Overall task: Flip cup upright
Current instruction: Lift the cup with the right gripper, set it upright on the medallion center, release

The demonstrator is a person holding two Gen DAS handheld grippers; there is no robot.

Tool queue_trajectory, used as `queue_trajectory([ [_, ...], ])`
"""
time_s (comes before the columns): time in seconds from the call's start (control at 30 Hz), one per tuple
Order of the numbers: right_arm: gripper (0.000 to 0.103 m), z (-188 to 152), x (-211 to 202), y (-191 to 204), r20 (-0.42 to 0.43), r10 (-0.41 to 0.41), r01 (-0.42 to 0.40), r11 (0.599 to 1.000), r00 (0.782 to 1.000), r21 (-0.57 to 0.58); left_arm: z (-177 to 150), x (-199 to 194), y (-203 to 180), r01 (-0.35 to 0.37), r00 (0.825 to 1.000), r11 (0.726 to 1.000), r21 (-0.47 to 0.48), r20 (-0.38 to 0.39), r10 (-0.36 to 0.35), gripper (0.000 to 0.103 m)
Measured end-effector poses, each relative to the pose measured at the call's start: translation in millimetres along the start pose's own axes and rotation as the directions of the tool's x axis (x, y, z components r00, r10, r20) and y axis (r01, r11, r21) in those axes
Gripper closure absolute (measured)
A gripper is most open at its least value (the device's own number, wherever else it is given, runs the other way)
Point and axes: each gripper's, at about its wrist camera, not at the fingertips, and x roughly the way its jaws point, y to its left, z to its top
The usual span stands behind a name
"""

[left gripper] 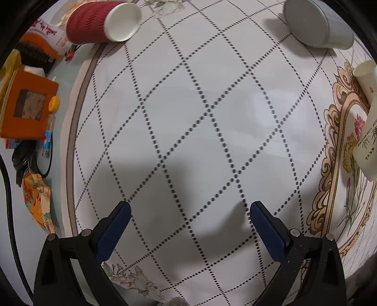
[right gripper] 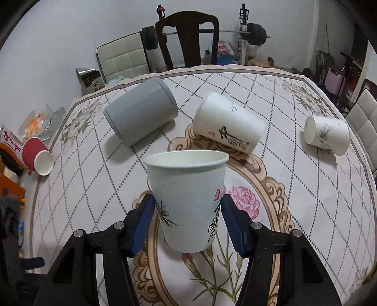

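Note:
In the right wrist view my right gripper (right gripper: pixel 187 209) is shut on a white paper cup (right gripper: pixel 186 193) with ink drawings, held upright with its mouth up, just above the table. Three more cups lie on their sides behind it: a grey one (right gripper: pixel 141 111), a white one with black characters (right gripper: pixel 228 124) and a white one at the right (right gripper: pixel 327 135). A red ribbed cup (right gripper: pixel 37 155) lies on its side at the left edge. My left gripper (left gripper: pixel 189 211) is open and empty over the patterned tablecloth (left gripper: pixel 188 117); the red cup (left gripper: pixel 99 22) and the grey cup (left gripper: pixel 318 23) lie far ahead of it.
An orange box (left gripper: pixel 26 108), cables and packets sit on the table's left rim. A white cup (left gripper: pixel 367 117) lies at the right edge of the left wrist view. A dark wooden chair (right gripper: pixel 188 40), a padded chair and a barbell rack stand beyond the table.

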Motion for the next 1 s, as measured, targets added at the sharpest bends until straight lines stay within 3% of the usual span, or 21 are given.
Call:
queue_trajectory([
  [0.17, 0.042, -15.5, -7.3, 1.0, 0.028, 0.000, 0.000, 1.000, 1.000, -0.022, 0.3, -2.8, -13.4, -0.007, 1.000, 0.999, 0.039, 0.018, 0.006, 0.000],
  [0.4, 0.040, -33.2, -11.7, -1.5, -0.044, -0.013, 0.011, 0.999, 0.999, -0.040, -13.1, -15.2, -26.9, 0.000, 0.999, 0.998, 0.065, 0.040, -0.002, 0.000],
  [0.53, 0.029, -46.4, -17.9, -5.5, -0.070, -0.020, 0.018, 0.999, 0.997, -0.042, -21.2, -23.5, -23.5, 0.003, 0.999, 0.997, 0.073, 0.054, -0.007, 0.000],
  [0.73, 0.022, -62.6, -36.2, -10.7, -0.087, -0.048, 0.044, 0.998, 0.995, -0.054, -41.2, -42.6, -23.5, 0.009, 0.996, 0.996, 0.092, 0.092, -0.017, 0.000],
  [1.0, 0.002, -63.1, -96.3, -20.9, -0.067, -0.112, 0.108, 0.993, 0.991, -0.056, -88.1, -96.0, -20.6, 0.031, 0.986, 0.993, 0.113, 0.162, -0.049, 0.000],
])
